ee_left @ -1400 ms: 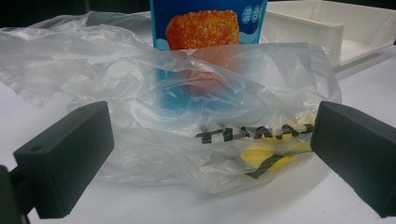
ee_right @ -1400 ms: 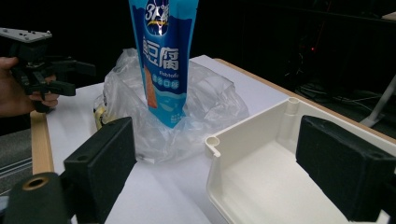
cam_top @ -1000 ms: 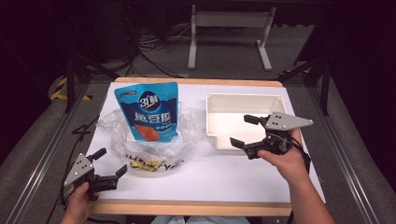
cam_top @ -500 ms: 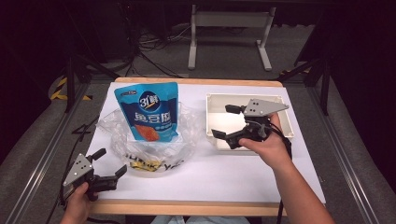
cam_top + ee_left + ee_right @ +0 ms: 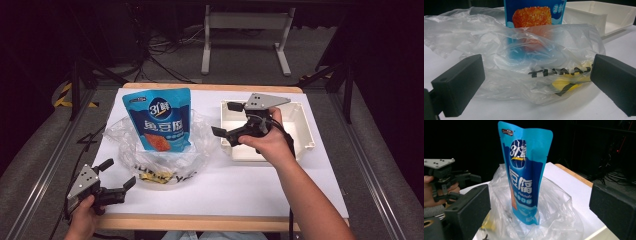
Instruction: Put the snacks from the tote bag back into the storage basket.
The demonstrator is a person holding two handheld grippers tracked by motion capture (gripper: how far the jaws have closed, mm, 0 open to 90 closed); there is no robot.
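We see the blue pouch (image 5: 160,120) standing upright in the clear plastic bag (image 5: 165,155) at the left-centre of the white table (image 5: 240,185), between our two grippers: the right gripper (image 5: 225,120), its jaws just opened wide with nothing between them, points at it from beside the white tray (image 5: 305,135), near but apart, while the left gripper (image 5: 117,175), jaws spread and empty, sits at the table's near left corner just short of the bag. The pouch's lower part is veiled by crumpled plastic, its top is cut off in the left gripper view, and the bag's black lettering and yellow patch are too creased to read.
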